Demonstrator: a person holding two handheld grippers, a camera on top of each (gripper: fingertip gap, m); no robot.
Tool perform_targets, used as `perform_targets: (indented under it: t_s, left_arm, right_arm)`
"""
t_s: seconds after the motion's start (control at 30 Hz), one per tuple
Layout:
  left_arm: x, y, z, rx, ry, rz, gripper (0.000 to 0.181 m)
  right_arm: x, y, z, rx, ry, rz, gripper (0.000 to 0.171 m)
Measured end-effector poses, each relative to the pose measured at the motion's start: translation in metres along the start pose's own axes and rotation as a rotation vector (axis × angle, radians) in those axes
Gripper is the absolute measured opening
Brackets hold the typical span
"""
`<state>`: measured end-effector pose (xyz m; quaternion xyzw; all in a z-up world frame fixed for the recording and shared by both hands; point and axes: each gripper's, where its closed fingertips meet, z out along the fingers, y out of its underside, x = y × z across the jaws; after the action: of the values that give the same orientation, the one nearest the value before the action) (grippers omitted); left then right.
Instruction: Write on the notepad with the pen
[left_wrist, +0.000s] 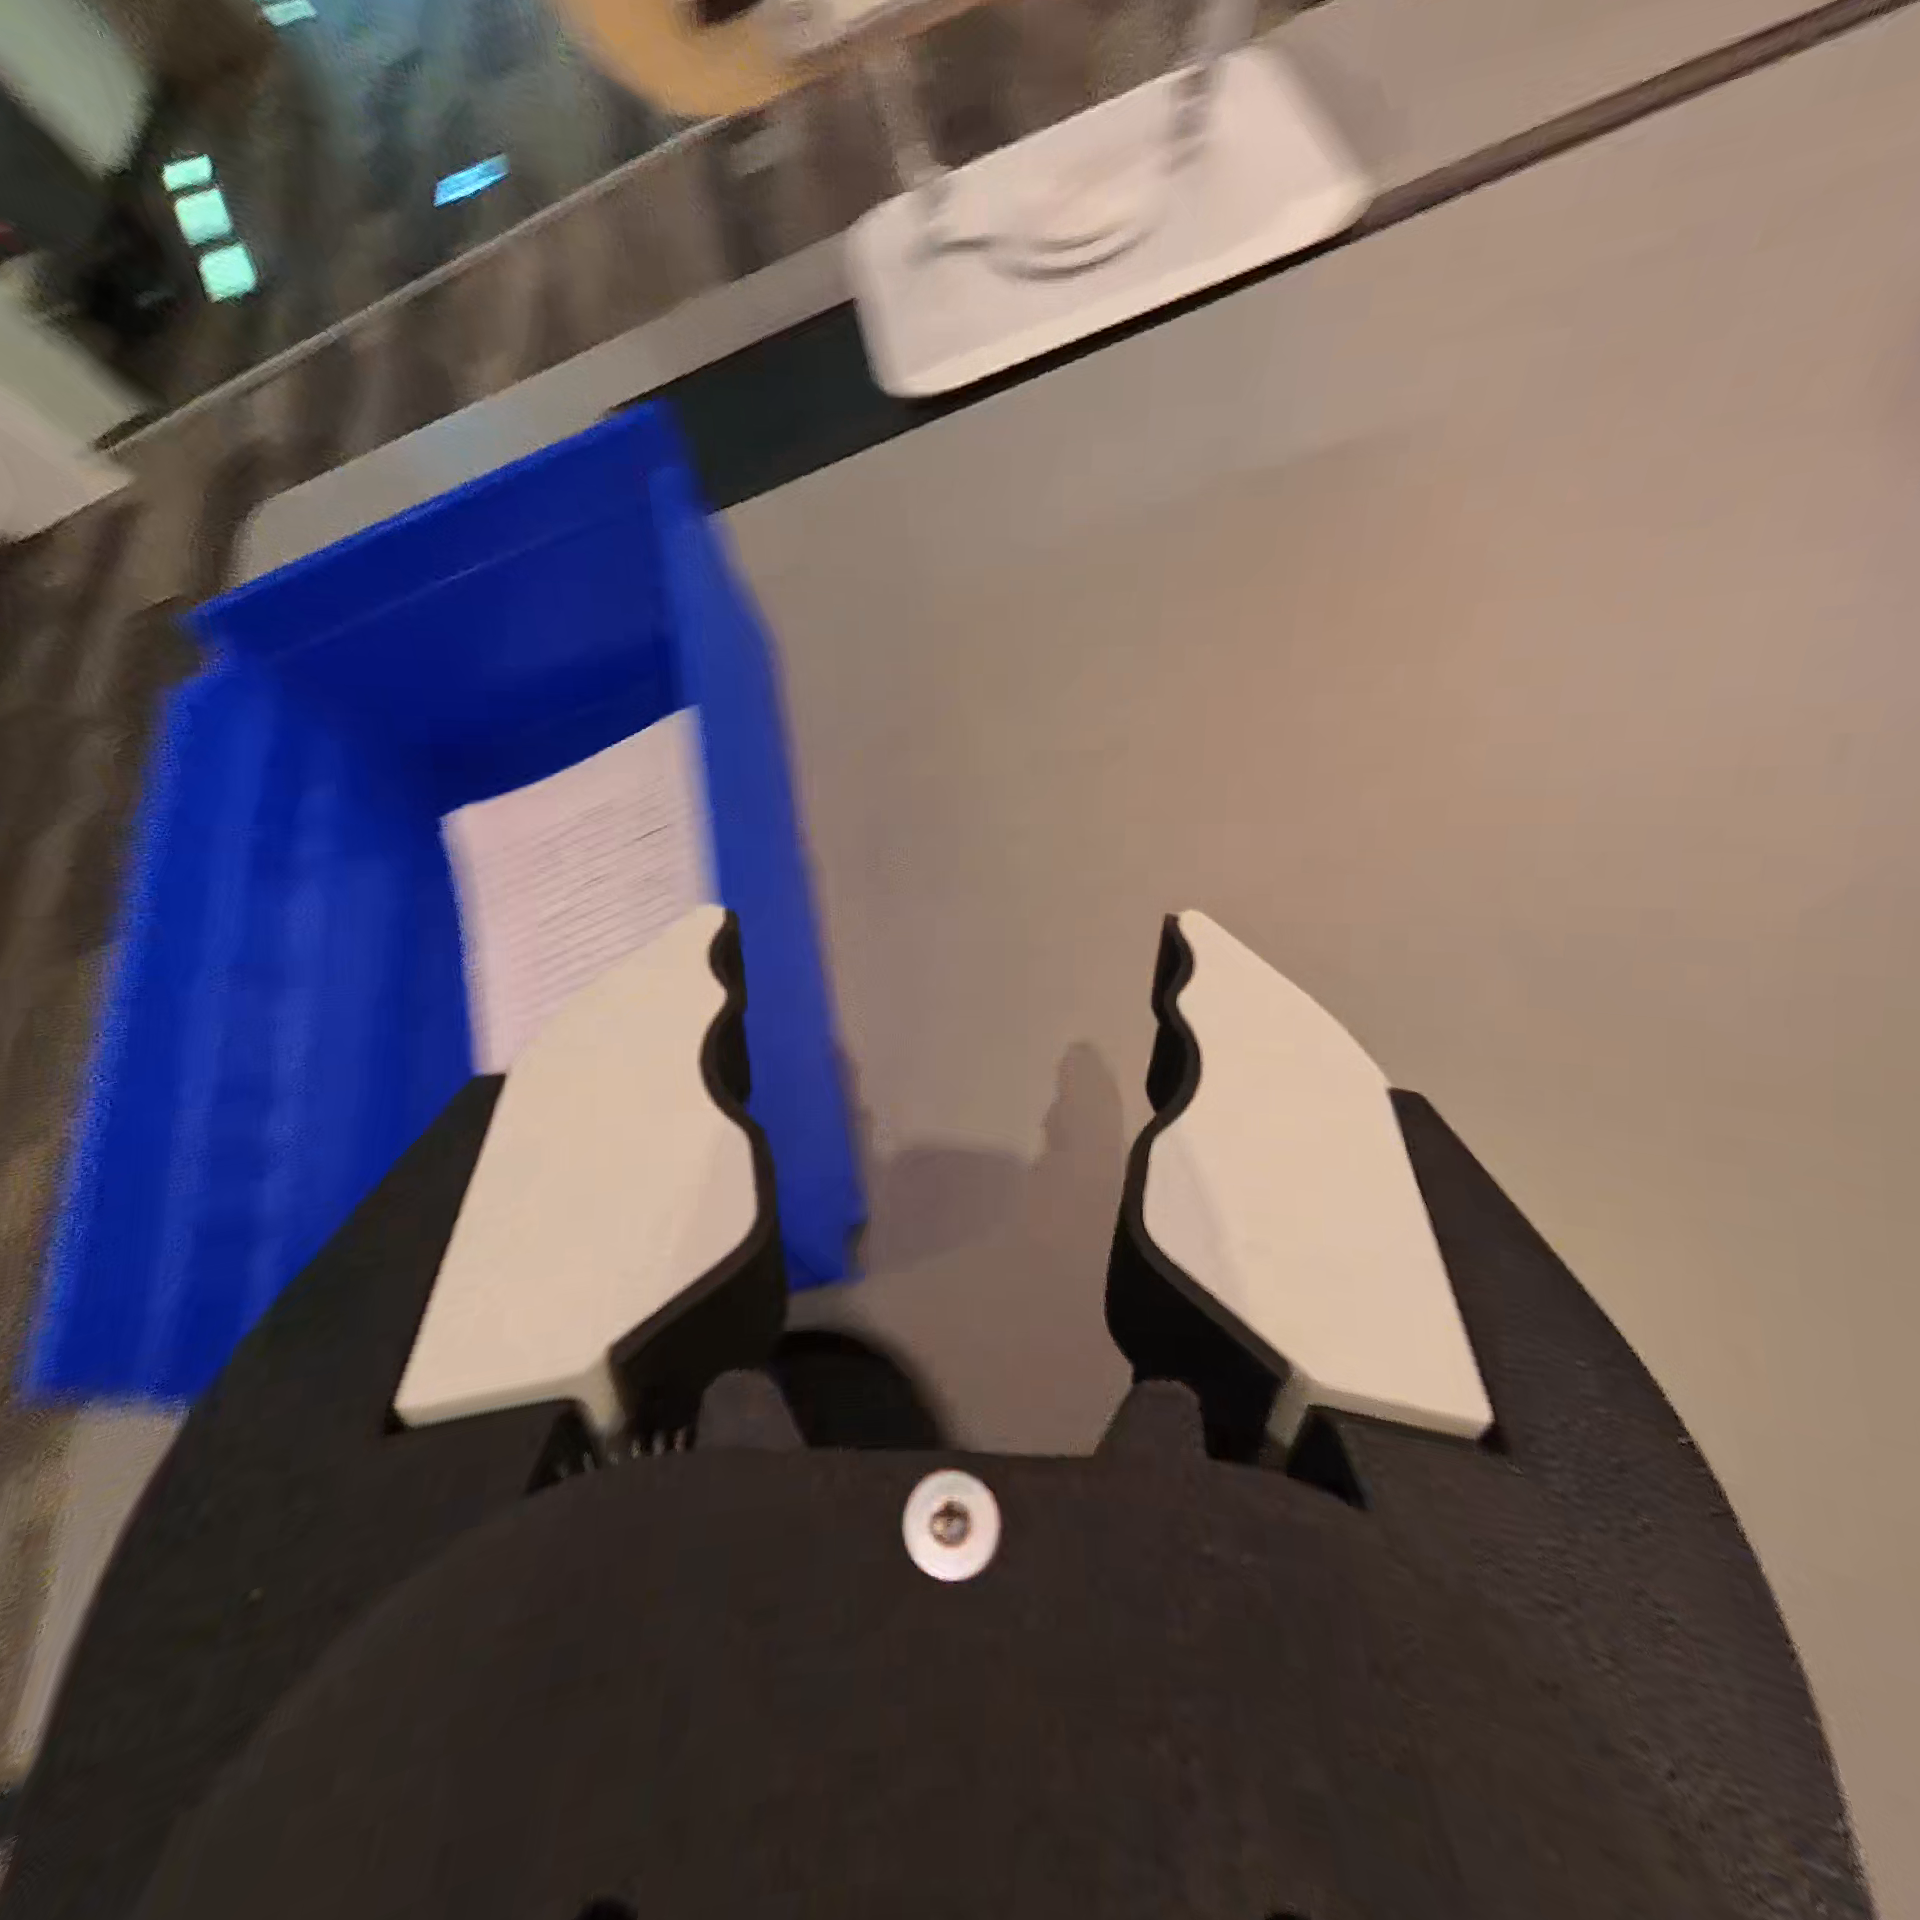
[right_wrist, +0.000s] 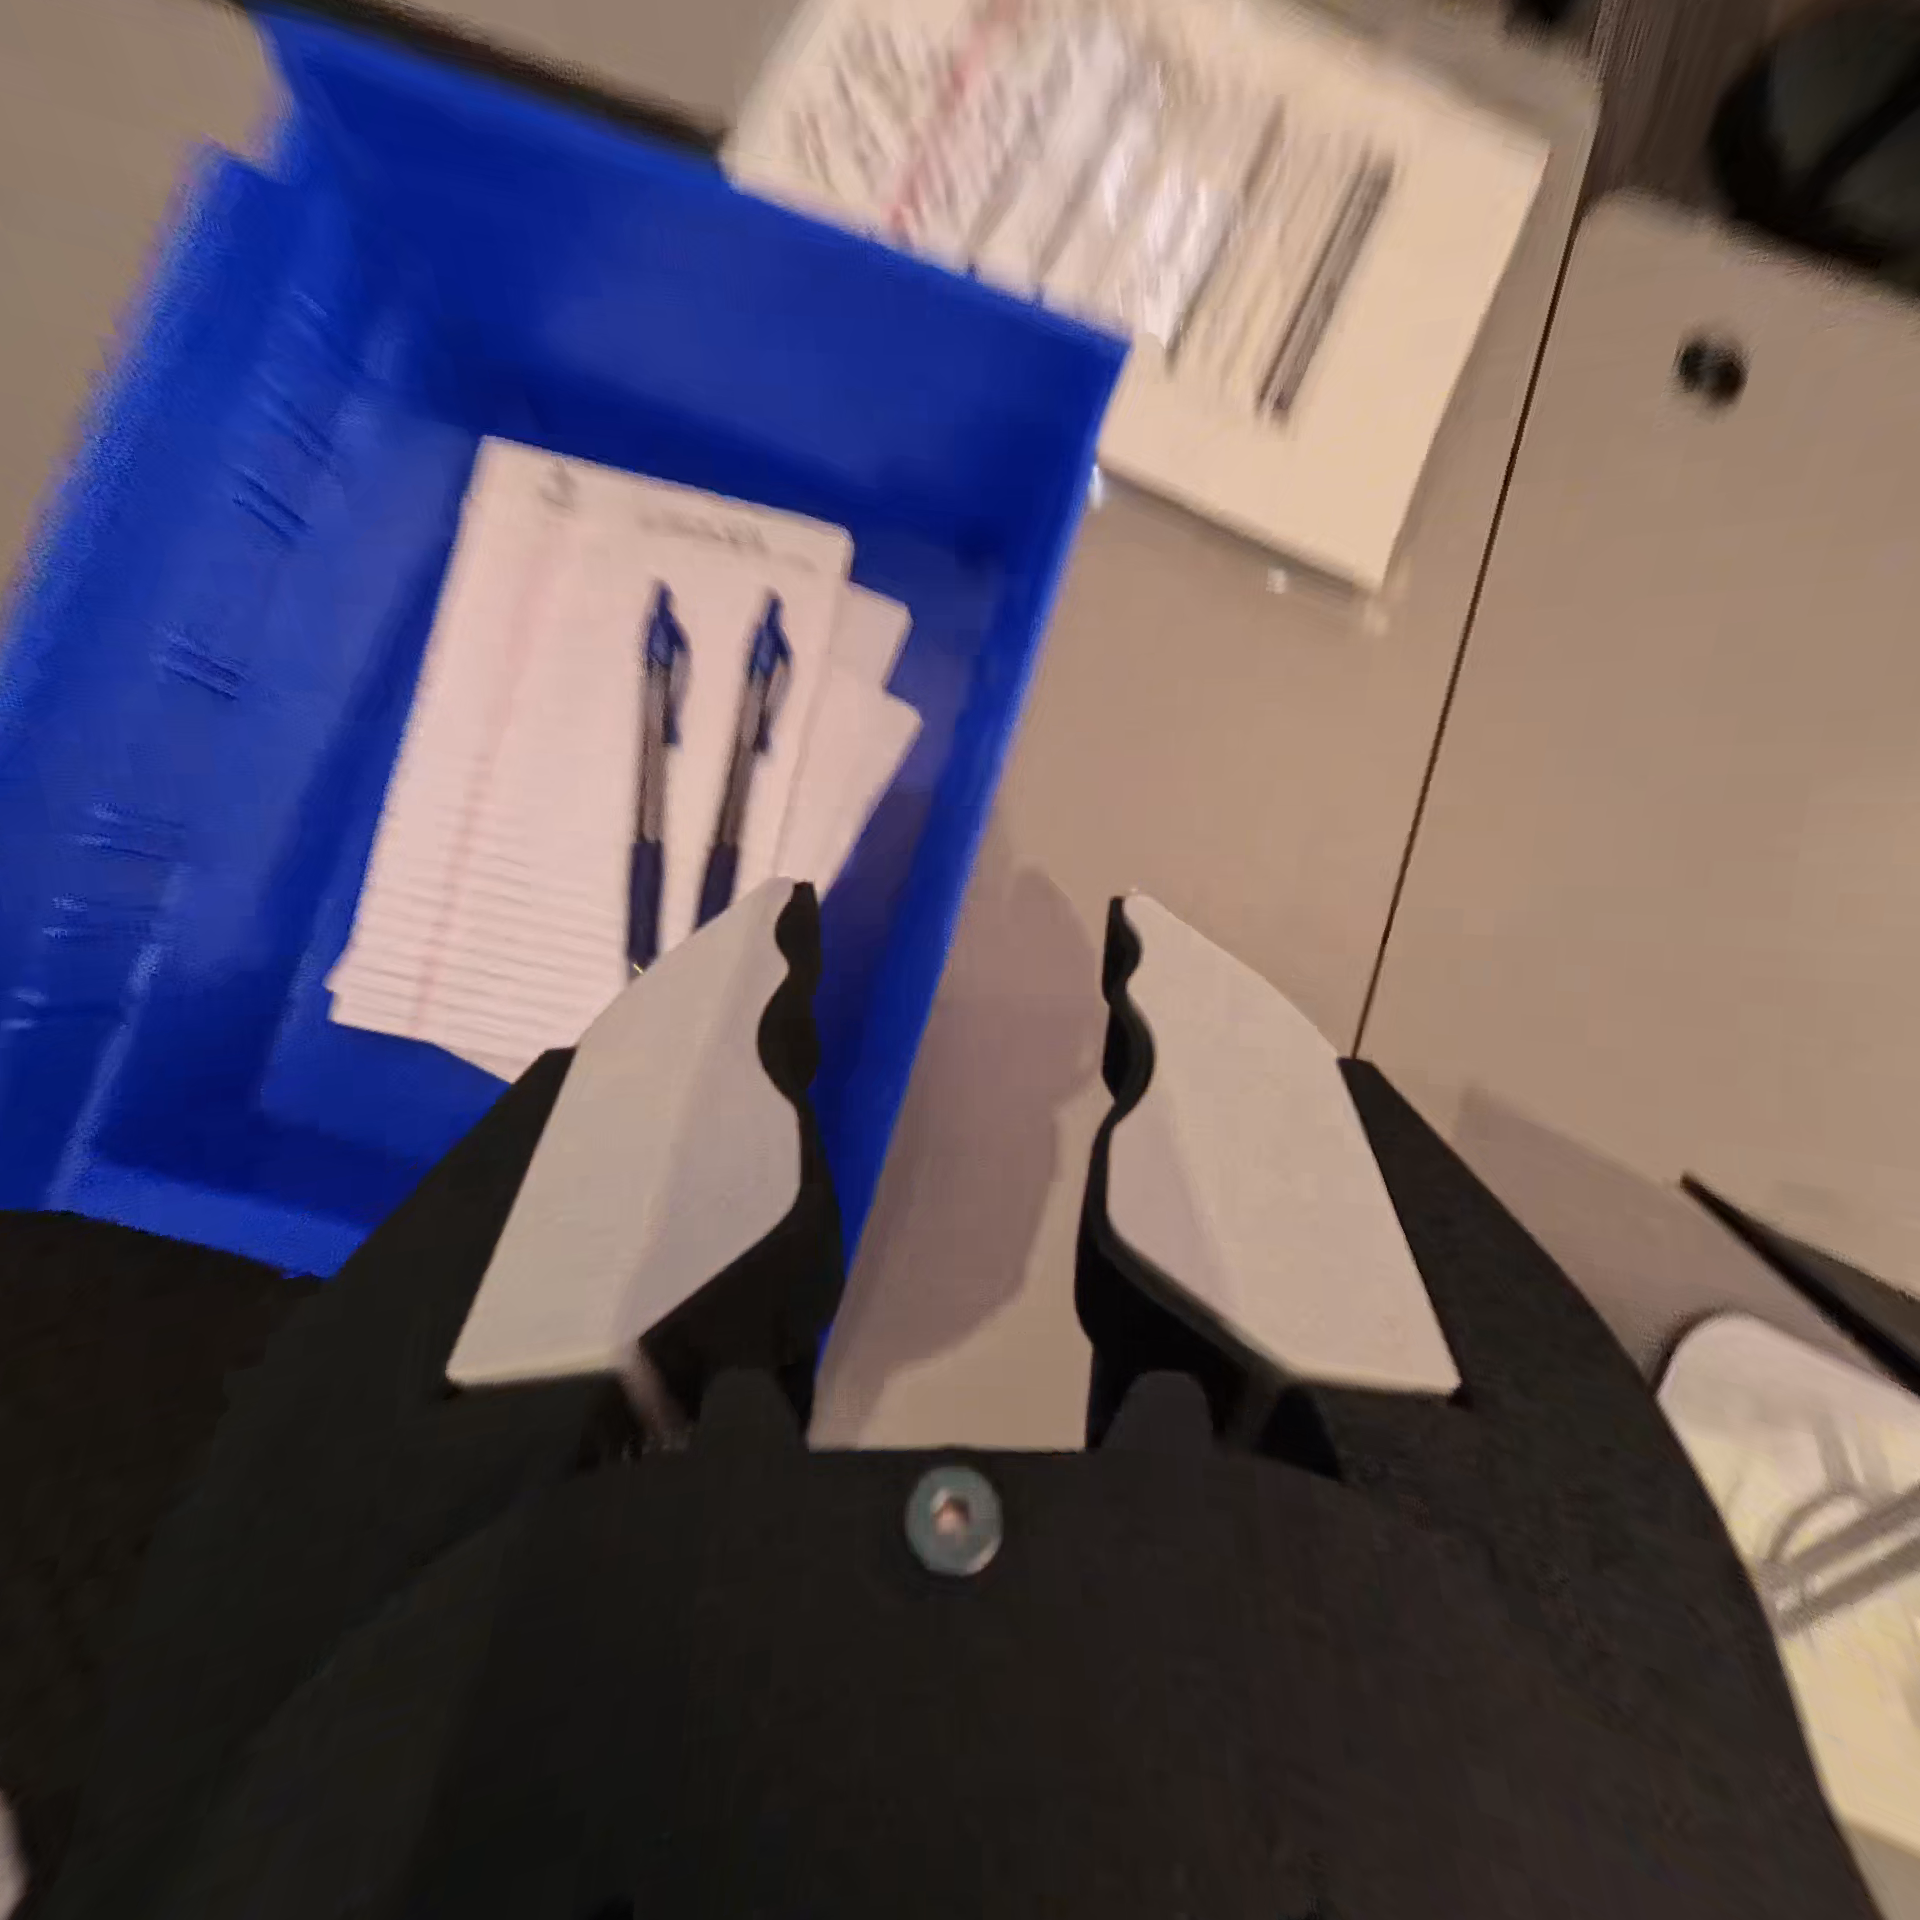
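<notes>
A blue bin (right_wrist: 644, 312) stands on the grey table. A white lined notepad (right_wrist: 520, 790) lies in it on top of other loose pads. Two blue pens (right_wrist: 655, 769) lie side by side on the pad, tips toward me; the frame is blurred. My right gripper (right_wrist: 961, 899) is open and empty, above the bin's right wall, just right of the pens. In the left wrist view the bin (left_wrist: 312, 935) is at the left with the notepad (left_wrist: 582, 862) partly hidden behind my left finger. My left gripper (left_wrist: 951, 925) is open and empty over bare table beside the bin.
A white tray (left_wrist: 1112, 260) with a clear glass item sits at the table's far edge. A white printed sheet (right_wrist: 1195, 260) lies behind the bin. A white object with metal wire (right_wrist: 1818, 1507) is at the near right. Table (left_wrist: 1455, 727) spreads right of the bin. My right fingertips sit around 65 cm from my left ones.
</notes>
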<state>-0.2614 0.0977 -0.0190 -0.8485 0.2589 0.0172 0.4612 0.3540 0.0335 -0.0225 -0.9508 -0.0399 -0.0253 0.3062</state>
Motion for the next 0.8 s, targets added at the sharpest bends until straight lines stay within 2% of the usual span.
perform_targets:
  t_s: [0.07, 0.13, 0.2, 0.3, 0.33, 0.43, 0.53, 0.6, 0.7, 0.77, 0.8]
  left_arm:
    - [-0.035, 0.013, -0.008, -0.017, -0.131, -0.04, 0.075]
    - [-0.052, 0.029, -0.006, -0.038, -0.174, -0.093, 0.074]
    - [-0.057, 0.048, 0.002, -0.086, -0.162, -0.141, 0.074]
    - [-0.06, 0.07, 0.017, -0.146, -0.169, -0.156, 0.072]
    - [-0.059, 0.075, 0.023, -0.16, -0.163, -0.162, 0.072]
    - [-0.056, 0.077, 0.039, -0.134, -0.152, -0.191, 0.062]
    - [-0.058, 0.085, 0.053, -0.178, -0.166, -0.187, 0.054]
    - [-0.055, 0.088, 0.061, -0.194, -0.144, -0.2, 0.047]
    - [-0.057, 0.085, 0.061, -0.176, -0.16, -0.188, 0.023]
    - [-0.058, 0.084, 0.061, -0.173, -0.158, -0.183, 0.009]
    - [-0.058, 0.083, 0.061, -0.176, -0.149, -0.179, 0.008]
  right_arm:
    - [0.002, 0.012, 0.018, -0.067, 0.0, 0.032, 0.05]
    - [-0.006, 0.014, 0.031, -0.064, -0.037, 0.095, 0.05]
    - [-0.011, 0.018, 0.042, -0.094, -0.034, 0.134, 0.051]
    - [0.006, 0.028, 0.053, -0.152, 0.109, 0.1, 0.058]
    - [0.005, 0.032, 0.057, -0.174, 0.107, 0.108, 0.058]
    - [-0.004, 0.047, 0.071, -0.256, 0.047, 0.177, 0.053]
    - [0.005, 0.059, 0.08, -0.312, 0.091, 0.163, 0.048]
    - [-0.002, 0.059, 0.083, -0.314, 0.026, 0.18, 0.035]
    - [-0.019, 0.059, 0.083, -0.336, -0.119, 0.225, 0.007]
    - [-0.02, 0.059, 0.082, -0.352, -0.14, 0.242, 0.006]
    - [-0.02, 0.06, 0.082, -0.36, -0.147, 0.235, 0.006]
